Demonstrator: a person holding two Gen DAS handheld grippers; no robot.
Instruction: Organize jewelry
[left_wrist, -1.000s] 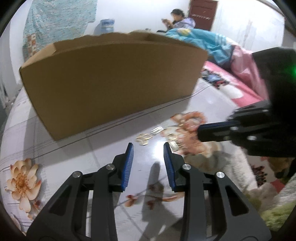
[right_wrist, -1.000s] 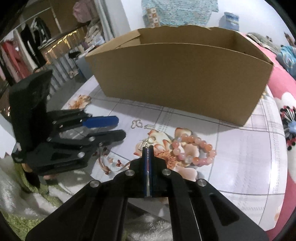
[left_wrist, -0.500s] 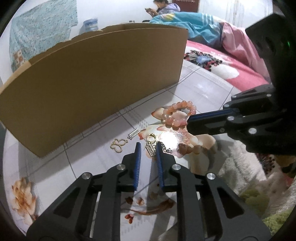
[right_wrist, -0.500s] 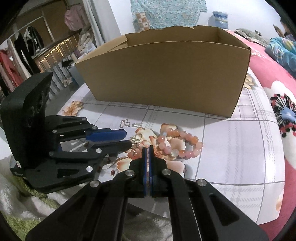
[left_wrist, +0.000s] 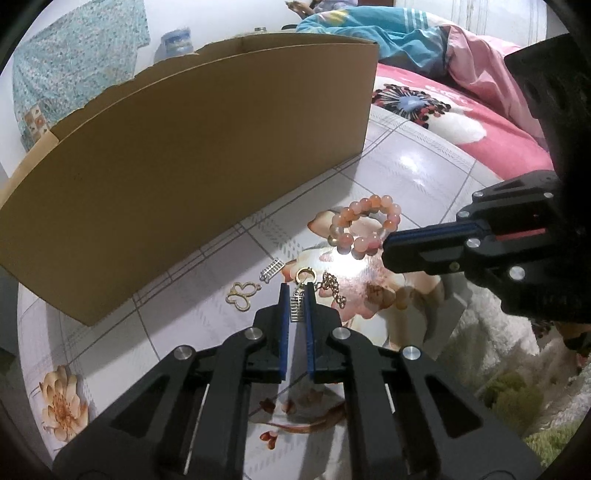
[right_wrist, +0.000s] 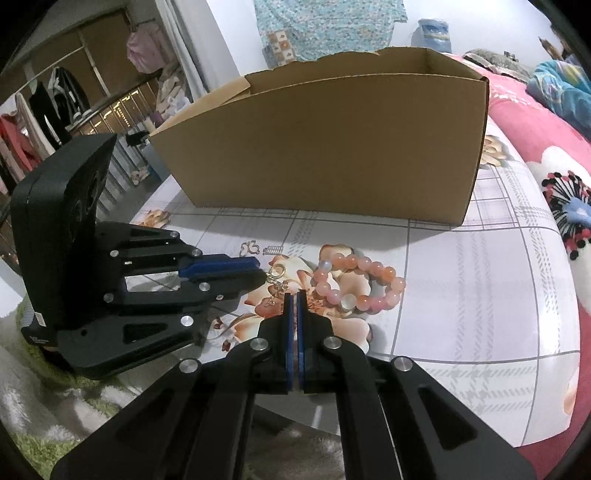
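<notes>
- Your left claw (left_wrist: 296, 291) has just been closing, and its blue pads now pinch a small silver ladder-like charm (left_wrist: 296, 308) that hangs from a gold ring (left_wrist: 306, 274) lying just past the fingertips.
- Left of that claw, flat on the flowered tabletop (left_wrist: 424, 173), lie a gold butterfly charm (left_wrist: 242, 294) and a second small silver charm (left_wrist: 272, 270), both apart from the pads.
- A gold chain (left_wrist: 334, 288) trails just right of the left claw's tip.
- Further right lies the pink bead bracelet (left_wrist: 364, 226), between the two claws and close to the tip of your right claw (left_wrist: 388, 245).
- Your right claw (right_wrist: 294, 293) is closed with nothing visible between its pads; the bracelet (right_wrist: 360, 282) sits just right of its tip.
- Only the right wrist view shows the open top of the cardboard box (right_wrist: 332, 147); the left wrist view shows only its outer wall (left_wrist: 184, 155).
</notes>
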